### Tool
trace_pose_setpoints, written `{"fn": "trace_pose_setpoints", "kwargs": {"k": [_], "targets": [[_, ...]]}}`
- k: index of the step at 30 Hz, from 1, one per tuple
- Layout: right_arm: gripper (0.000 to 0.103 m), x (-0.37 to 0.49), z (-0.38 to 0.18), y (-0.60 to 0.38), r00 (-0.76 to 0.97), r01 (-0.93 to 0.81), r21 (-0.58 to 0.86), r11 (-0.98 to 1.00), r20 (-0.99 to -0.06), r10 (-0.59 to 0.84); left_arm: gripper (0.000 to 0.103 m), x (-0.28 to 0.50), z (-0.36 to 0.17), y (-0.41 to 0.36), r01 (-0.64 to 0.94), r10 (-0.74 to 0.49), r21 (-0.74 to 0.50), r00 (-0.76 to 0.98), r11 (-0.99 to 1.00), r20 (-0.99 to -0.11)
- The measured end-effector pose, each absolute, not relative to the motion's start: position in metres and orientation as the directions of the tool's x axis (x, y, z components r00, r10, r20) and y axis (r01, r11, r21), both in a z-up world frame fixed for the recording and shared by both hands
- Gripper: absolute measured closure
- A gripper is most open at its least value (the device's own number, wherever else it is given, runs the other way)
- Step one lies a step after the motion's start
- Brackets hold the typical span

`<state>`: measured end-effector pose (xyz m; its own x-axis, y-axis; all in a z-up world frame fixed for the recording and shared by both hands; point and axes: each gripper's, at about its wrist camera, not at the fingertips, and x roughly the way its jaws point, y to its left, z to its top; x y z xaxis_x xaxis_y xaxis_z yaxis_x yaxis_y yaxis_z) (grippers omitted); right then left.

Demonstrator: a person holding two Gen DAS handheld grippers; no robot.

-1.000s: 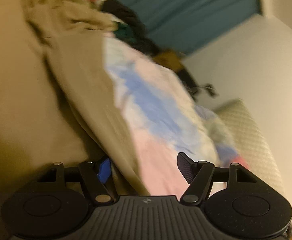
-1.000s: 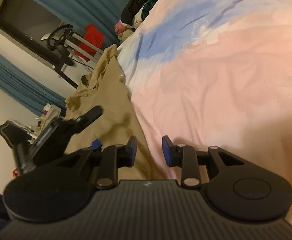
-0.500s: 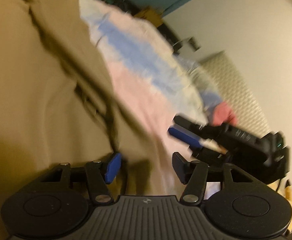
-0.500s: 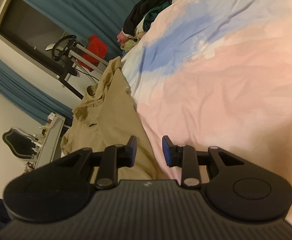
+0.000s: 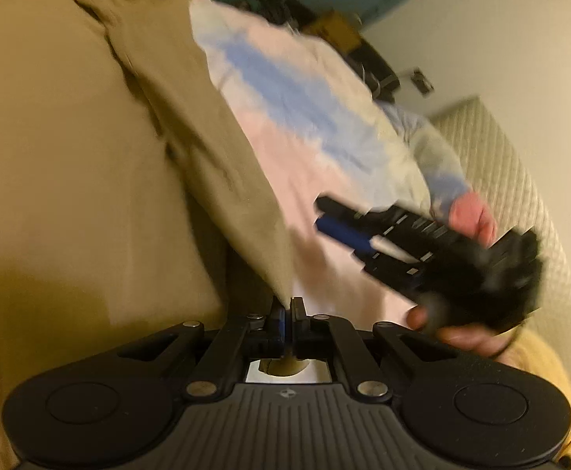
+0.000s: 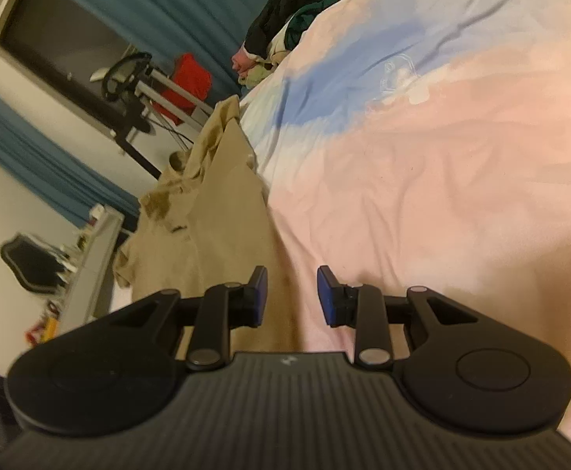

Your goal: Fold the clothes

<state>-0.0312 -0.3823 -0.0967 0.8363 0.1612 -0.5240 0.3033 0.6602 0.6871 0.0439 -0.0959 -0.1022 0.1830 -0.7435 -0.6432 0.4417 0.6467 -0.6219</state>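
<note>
A tan garment (image 5: 89, 180) lies spread on a bed covered by a pink, blue and white duvet (image 5: 285, 90). My left gripper (image 5: 285, 313) is shut on the garment's edge near its corner. My right gripper (image 6: 291, 297) is open, its jaws apart over the garment's edge (image 6: 223, 235) where it meets the duvet (image 6: 442, 196). The right gripper also shows in the left wrist view (image 5: 340, 223), held by a hand, hovering over the pink duvet just right of the garment.
A pile of dark and coloured clothes (image 6: 285, 39) lies at the far end of the bed. Teal curtains (image 6: 168, 0), a stand with a wheel (image 6: 129, 74) and a shelf (image 6: 89, 266) are beyond the bed. A quilted headboard (image 5: 501, 164) is on the right.
My left gripper has closed on the tan garment's edge. The right gripper stays open and has shifted a little along the garment's edge.
</note>
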Motion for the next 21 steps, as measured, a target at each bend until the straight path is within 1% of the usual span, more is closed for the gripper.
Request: {"fn": "trace_pose_setpoints", "kwargs": {"k": [2, 5, 7, 9, 10, 11, 12, 13, 14, 15, 17, 21], "targets": [[0.072, -0.032, -0.096, -0.379, 0.824, 0.306, 0.659, 0.687, -0.545, 0.156, 0.101, 0.033, -0.083, -0.088, 0.416, -0.724, -0.608, 0.222, 0.676, -0.653], [0.072, -0.032, -0.097, -0.373, 0.806, 0.310, 0.623, 0.718, -0.572, 0.149, 0.101, 0.024, -0.081, -0.071, 0.340, -0.656, -0.568, 0.270, 0.750, -0.704], [0.072, -0.032, -0.097, -0.370, 0.797, 0.311, 0.608, 0.731, -0.585, 0.147, 0.101, 0.021, -0.085, -0.058, 0.314, -0.588, -0.506, 0.290, 0.804, -0.755], [0.072, -0.033, -0.096, -0.366, 0.790, 0.311, 0.595, 0.742, -0.595, 0.146, 0.099, 0.023, -0.095, -0.054, 0.296, -0.554, -0.476, 0.297, 0.828, -0.778], [0.072, -0.033, -0.095, -0.364, 0.788, 0.309, 0.589, 0.747, -0.598, 0.145, 0.099, 0.024, -0.096, -0.053, 0.288, -0.561, -0.489, 0.281, 0.823, -0.778], [0.072, -0.034, -0.094, -0.362, 0.787, 0.306, 0.583, 0.753, -0.599, 0.144, 0.095, 0.026, -0.098, -0.052, 0.281, -0.570, -0.503, 0.265, 0.817, -0.778], [0.072, -0.035, -0.091, -0.359, 0.788, 0.299, 0.575, 0.762, -0.599, 0.143, 0.084, 0.027, -0.100, -0.051, 0.273, -0.578, -0.517, 0.249, 0.812, -0.777], [0.072, -0.036, -0.088, -0.356, 0.791, 0.291, 0.565, 0.772, -0.596, 0.138, 0.078, 0.028, -0.096, -0.050, 0.271, -0.582, -0.521, 0.246, 0.809, -0.775], [0.072, -0.037, -0.084, -0.353, 0.795, 0.282, 0.555, 0.783, -0.592, 0.133, 0.063, 0.030, -0.092, -0.048, 0.269, -0.585, -0.526, 0.243, 0.807, -0.774], [0.072, -0.037, -0.081, -0.351, 0.800, 0.274, 0.545, 0.793, -0.586, 0.126, 0.054, 0.033, -0.087, -0.042, 0.275, -0.586, -0.523, 0.259, 0.807, -0.768], [0.072, -0.037, -0.073, -0.345, 0.812, 0.259, 0.521, 0.814, -0.573, 0.108, 0.050, 0.042, -0.077, -0.037, 0.285, -0.584, -0.513, 0.299, 0.809, -0.755], [0.072, -0.028, -0.068, -0.334, 0.832, 0.229, 0.463, 0.856, -0.550, 0.076, 0.044, 0.102, -0.073, -0.044, 0.262, -0.533, -0.465, 0.422, 0.846, -0.733]]}}
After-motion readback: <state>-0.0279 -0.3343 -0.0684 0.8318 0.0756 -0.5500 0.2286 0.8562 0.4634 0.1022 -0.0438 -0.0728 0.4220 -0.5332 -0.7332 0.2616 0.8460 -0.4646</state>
